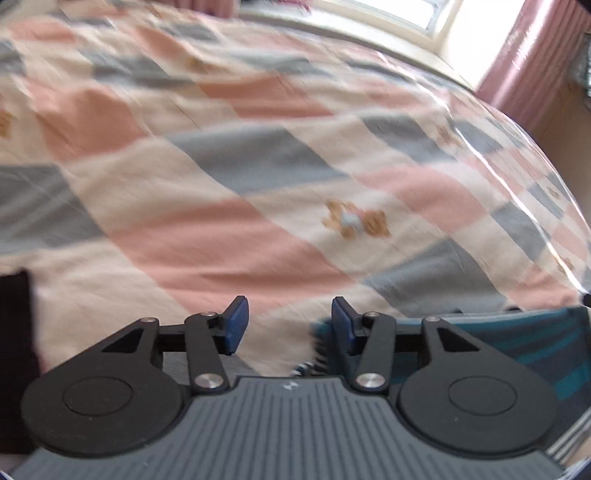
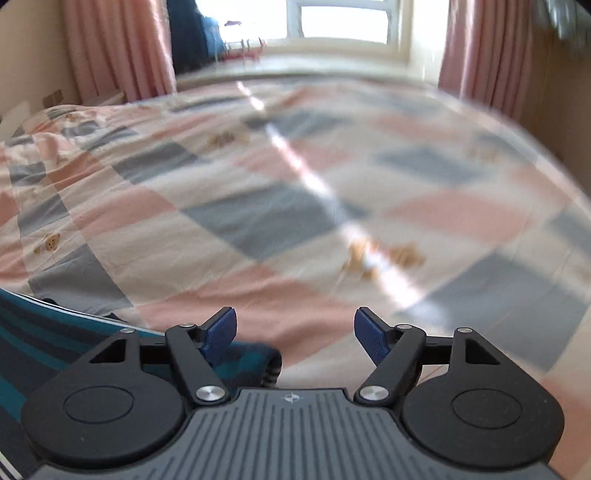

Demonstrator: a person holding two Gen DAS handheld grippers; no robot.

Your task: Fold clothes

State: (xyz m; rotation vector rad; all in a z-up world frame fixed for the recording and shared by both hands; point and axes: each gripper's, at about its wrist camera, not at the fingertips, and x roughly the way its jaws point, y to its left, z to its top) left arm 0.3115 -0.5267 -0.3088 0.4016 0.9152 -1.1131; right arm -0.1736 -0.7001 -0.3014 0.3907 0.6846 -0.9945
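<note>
Both views are blurred. The left gripper (image 1: 290, 321) hangs over a bed (image 1: 258, 155) covered in a quilt of pink, grey and cream checks, its blue-padded fingers (image 1: 236, 325) spread wide apart with nothing between them. The garment (image 1: 517, 343), dark navy with teal stripes, lies on the bed at about 4 o'clock in the left wrist view, its edge just beside and partly behind the right-hand finger; whether it touches the pad cannot be told. A dark shape (image 1: 16, 332) sits at the 8 o'clock edge, too unclear to name.

The right gripper (image 2: 295, 330) is also wide open and empty, its fingers (image 2: 369, 338) apart over the quilt. In the right wrist view the striped garment (image 2: 44, 343) lies at about 8 o'clock, running under the left-hand finger toward the middle of the frame. A small bear print (image 2: 384, 258) shows on the quilt at 1 o'clock from the gripper. Pink curtains (image 2: 118, 48) and a bright window (image 2: 343, 18) stand at 12 o'clock beyond the bed.
</note>
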